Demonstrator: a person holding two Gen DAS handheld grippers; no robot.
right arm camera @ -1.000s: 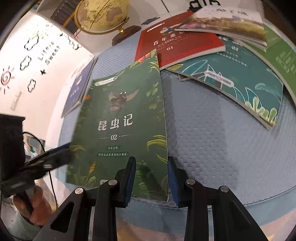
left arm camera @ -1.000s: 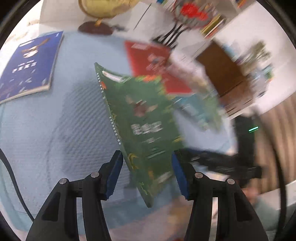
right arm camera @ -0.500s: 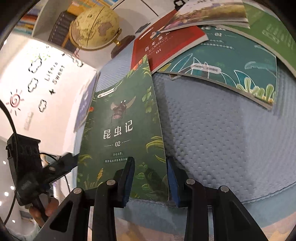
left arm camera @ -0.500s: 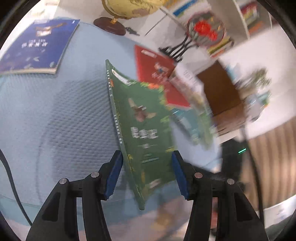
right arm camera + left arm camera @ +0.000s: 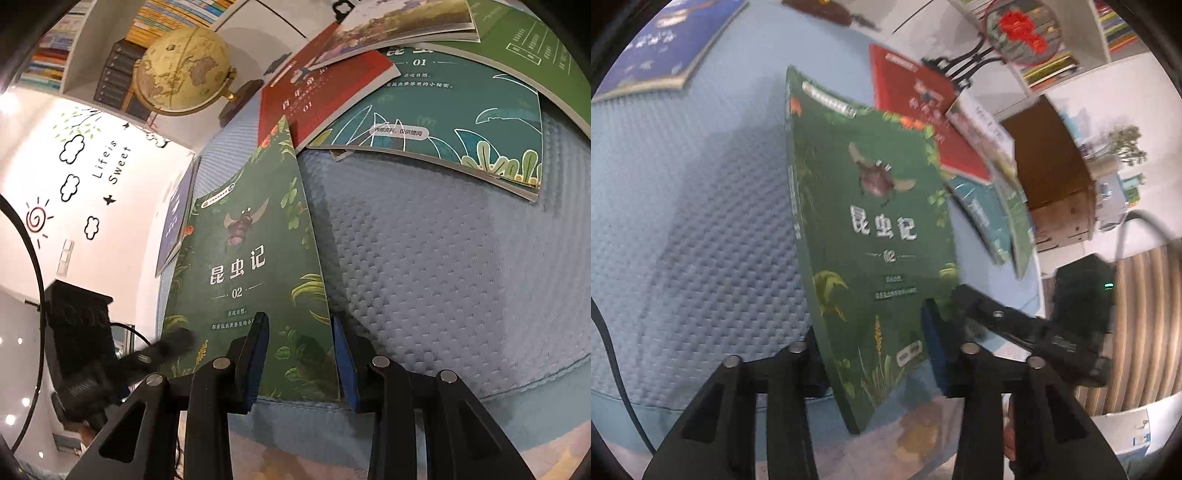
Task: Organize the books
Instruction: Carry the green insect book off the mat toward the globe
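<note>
A dark green book with a beetle and "02" on its cover [image 5: 871,236] [image 5: 251,266] is lifted off the blue quilted table [image 5: 694,229] [image 5: 424,277], tilted on edge. My right gripper [image 5: 299,354] is shut on its lower corner. My left gripper [image 5: 875,354] is open, with the book's spine edge between its fingers; whether they touch it I cannot tell. The right gripper also shows in the left wrist view [image 5: 1015,332]. A red book [image 5: 317,88], a teal book [image 5: 443,122] and others lie overlapped at the back.
A blue book [image 5: 661,48] lies at the table's far left. A globe [image 5: 181,70] stands at the back edge near a bookshelf [image 5: 48,48]. A light green book [image 5: 535,40] and a picture book [image 5: 406,18] lie on the pile. A wooden cabinet [image 5: 1052,166] stands beyond.
The green book has tilted up more and come closer to my left gripper. My right gripper still holds it. My left gripper has moved in around the book's spine edge.
</note>
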